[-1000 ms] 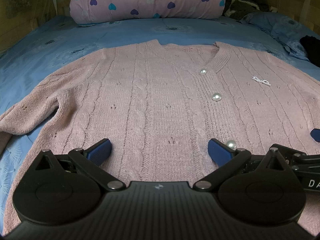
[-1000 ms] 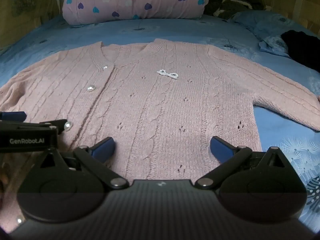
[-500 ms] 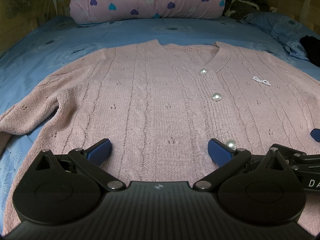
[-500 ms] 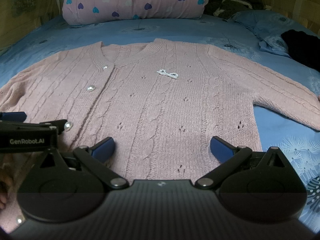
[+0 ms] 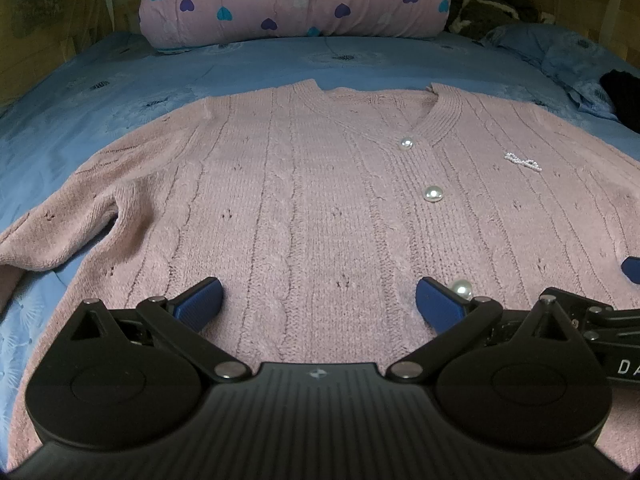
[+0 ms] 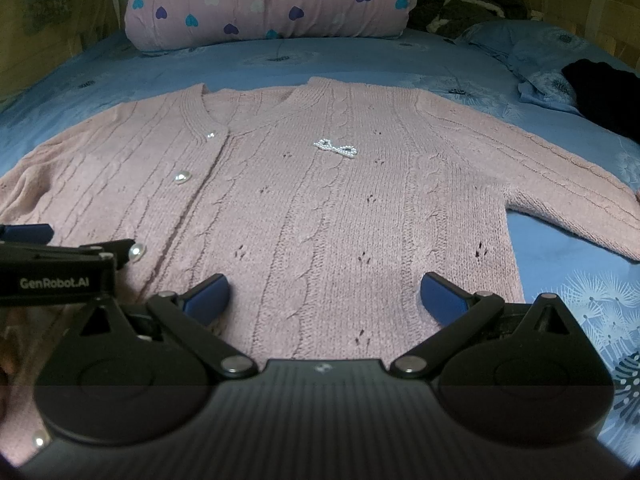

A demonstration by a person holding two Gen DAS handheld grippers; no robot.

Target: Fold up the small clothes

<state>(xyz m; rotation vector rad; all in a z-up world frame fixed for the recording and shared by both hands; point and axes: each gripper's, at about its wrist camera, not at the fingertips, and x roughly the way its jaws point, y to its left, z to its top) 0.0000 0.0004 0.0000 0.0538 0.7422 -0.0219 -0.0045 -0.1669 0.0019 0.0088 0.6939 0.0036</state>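
Pink cardigan (image 5: 304, 208) lies flat, unfolded on the bed (image 5: 120, 92); our left tool (image 5: 318, 300) and right tool (image 6: 324, 294) gape empty, every fold remains.

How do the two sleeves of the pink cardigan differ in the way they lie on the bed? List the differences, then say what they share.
1. The left sleeve shows a dark crease at the armpit; the right sleeve lies smooth there.
2. The left sleeve bends back near its end at the picture's edge; the right sleeve runs out of view without a visible bend.

Both are pink knit, spread sideways from the cardigan on the blue sheet, neither yet folded in.
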